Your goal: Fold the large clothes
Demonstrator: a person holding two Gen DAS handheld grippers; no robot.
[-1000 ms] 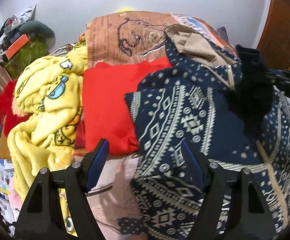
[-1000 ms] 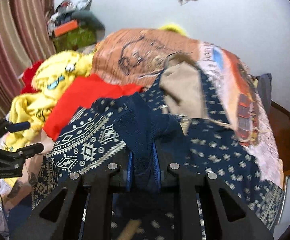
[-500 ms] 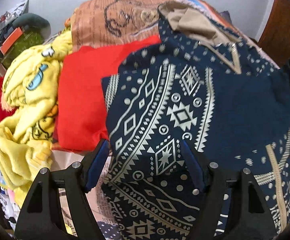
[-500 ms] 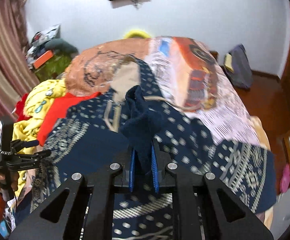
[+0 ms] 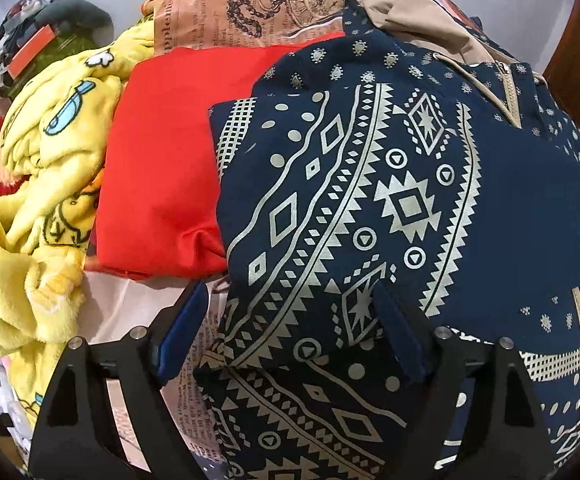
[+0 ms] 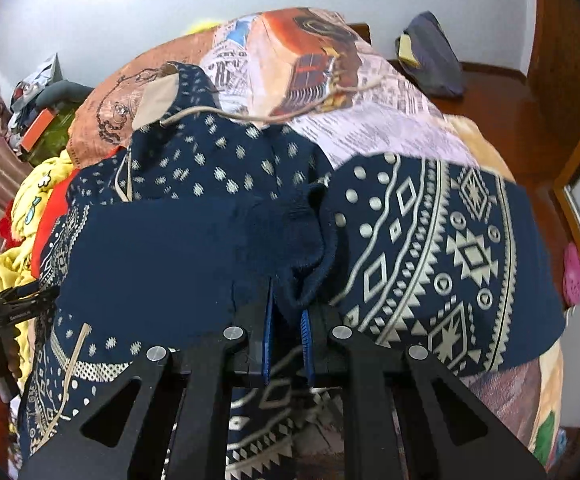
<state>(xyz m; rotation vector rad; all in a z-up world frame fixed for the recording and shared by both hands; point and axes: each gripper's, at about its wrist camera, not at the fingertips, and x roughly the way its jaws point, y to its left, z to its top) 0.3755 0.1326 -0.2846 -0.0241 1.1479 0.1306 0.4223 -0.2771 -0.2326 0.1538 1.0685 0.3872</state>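
Since a second ago the navy hoodie [image 5: 389, 208] fills more of the left wrist view, and the sleeve cuff [image 6: 305, 256] has come down from its raised position to lie low across the hoodie's front. Hoodie lies spread on the bed [image 6: 369, 120], hood with tan lining [image 5: 409, 28] at the far end, patterned sleeve [image 6: 441, 256] stretched out to the right. Right gripper [image 6: 288, 320] is clamped on the ribbed cuff, blue pads pressed close with the fabric bunched between them. Left gripper [image 5: 290, 320] stands wide apart, holding nothing; its right finger [image 5: 397, 332] rests against the near fold of the patterned cloth, its left finger [image 5: 182, 332] over the bedsheet. A tan drawstring [image 6: 290, 108] trails from the hood across the sheet. Just left of the hoodie, touching its edge, lies a folded red garment [image 5: 166, 160]. Farther left, a crumpled yellow fleece blanket [image 5: 38, 208]. At far left a cluttered shelf [image 5: 38, 40]. Right of the bed, wooden floor [image 6: 497, 92] with a dark bag [image 6: 429, 56] by the wall.
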